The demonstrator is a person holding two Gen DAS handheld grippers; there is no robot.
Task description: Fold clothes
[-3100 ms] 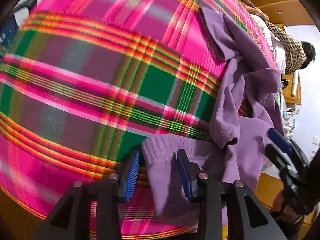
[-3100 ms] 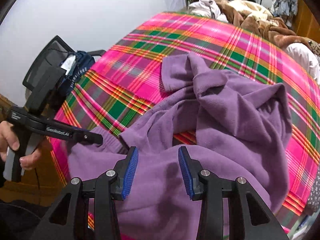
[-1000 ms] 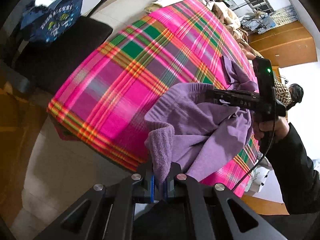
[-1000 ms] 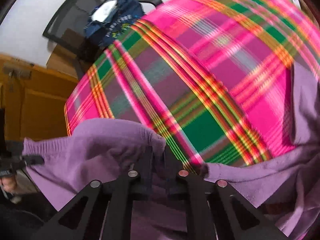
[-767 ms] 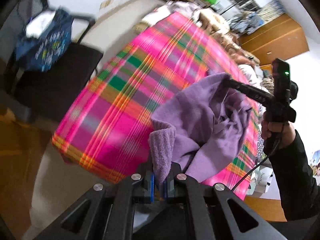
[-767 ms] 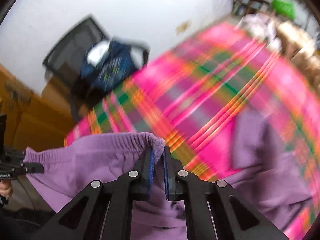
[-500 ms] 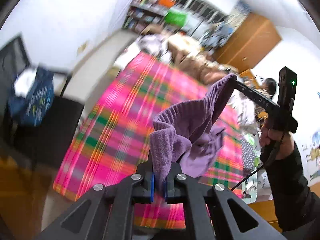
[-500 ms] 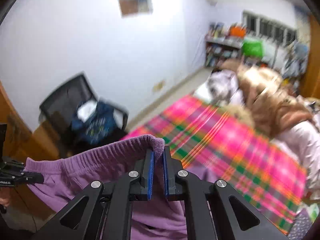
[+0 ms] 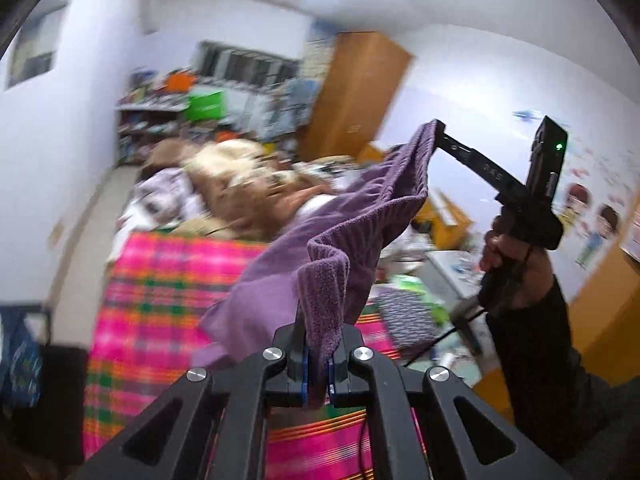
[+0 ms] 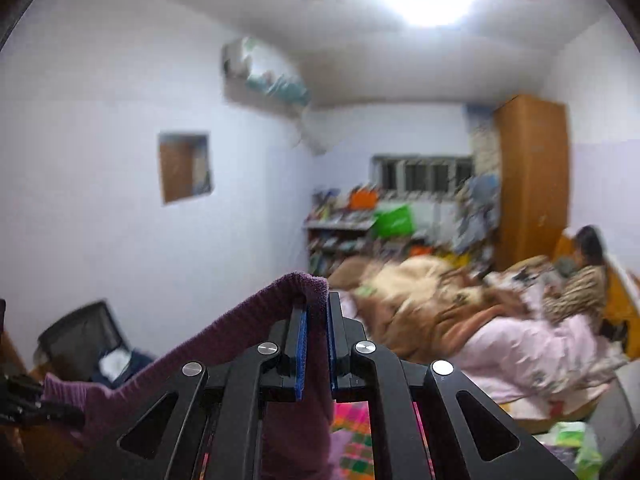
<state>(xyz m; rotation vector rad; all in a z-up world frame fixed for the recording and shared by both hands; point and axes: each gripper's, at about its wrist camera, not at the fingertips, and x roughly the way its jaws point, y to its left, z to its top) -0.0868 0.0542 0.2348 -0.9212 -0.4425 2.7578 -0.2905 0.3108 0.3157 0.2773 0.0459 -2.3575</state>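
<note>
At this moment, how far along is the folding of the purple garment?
Done: both claws have a grip on the purple garment, the left claw and right claw each shut on its ribbed edge. In hand: it hangs stretched between them above the plaid bedspread. Left: no fold shows yet; it must be laid flat and folded.

My garment is plain purple. The bedspread below is pink plaid with green and orange stripes; my gripper pads are blue
</note>
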